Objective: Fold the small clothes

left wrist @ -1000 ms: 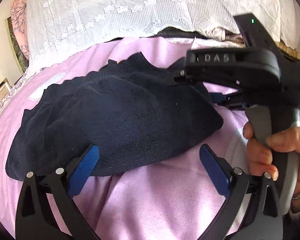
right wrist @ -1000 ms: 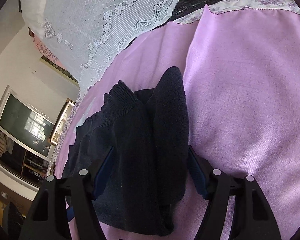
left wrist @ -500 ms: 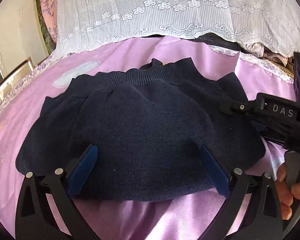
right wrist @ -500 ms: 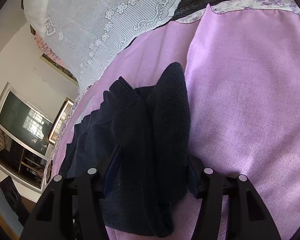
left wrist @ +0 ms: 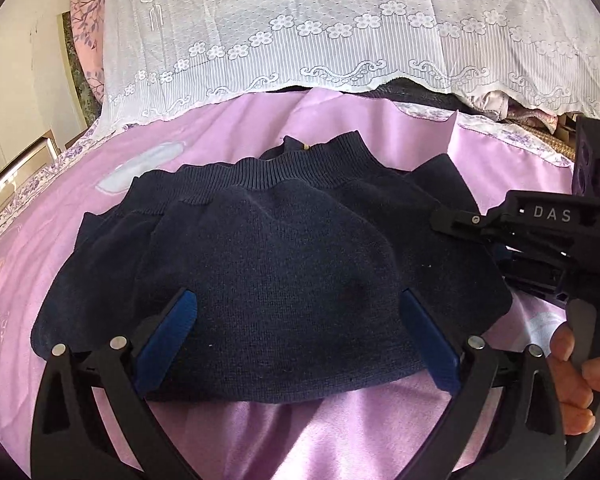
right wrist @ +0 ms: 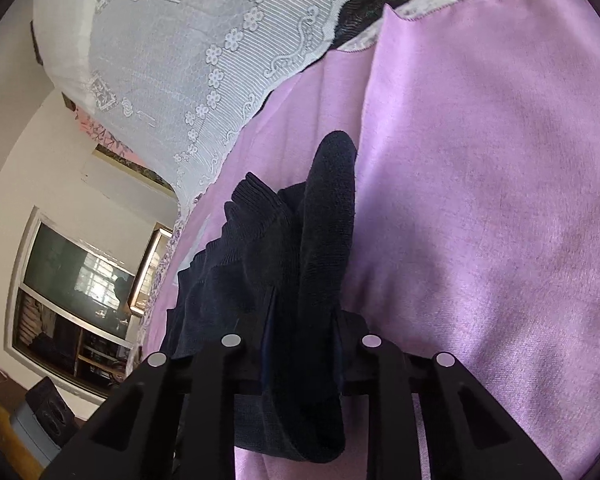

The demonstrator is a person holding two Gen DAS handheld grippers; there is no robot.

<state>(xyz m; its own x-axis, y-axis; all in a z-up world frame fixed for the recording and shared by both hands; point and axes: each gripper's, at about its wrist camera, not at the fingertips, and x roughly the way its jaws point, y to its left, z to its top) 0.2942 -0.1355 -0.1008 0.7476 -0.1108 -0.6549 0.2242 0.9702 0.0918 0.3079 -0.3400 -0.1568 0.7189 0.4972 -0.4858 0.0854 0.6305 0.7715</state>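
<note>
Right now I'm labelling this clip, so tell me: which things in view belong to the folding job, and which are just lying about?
Job:
navy knit garment
right gripper, shut on its edge
left gripper, open over it

Lying about:
purple bedspread
white lace cover
television

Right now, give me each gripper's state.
Left gripper: open, over the sweater, holding nothing.
Right gripper: shut on the sweater's edge.

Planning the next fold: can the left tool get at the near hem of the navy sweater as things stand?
Probably yes. The left tool is open just above the sweater, its near hem uncovered; the right tool grips only the far right edge.
</note>
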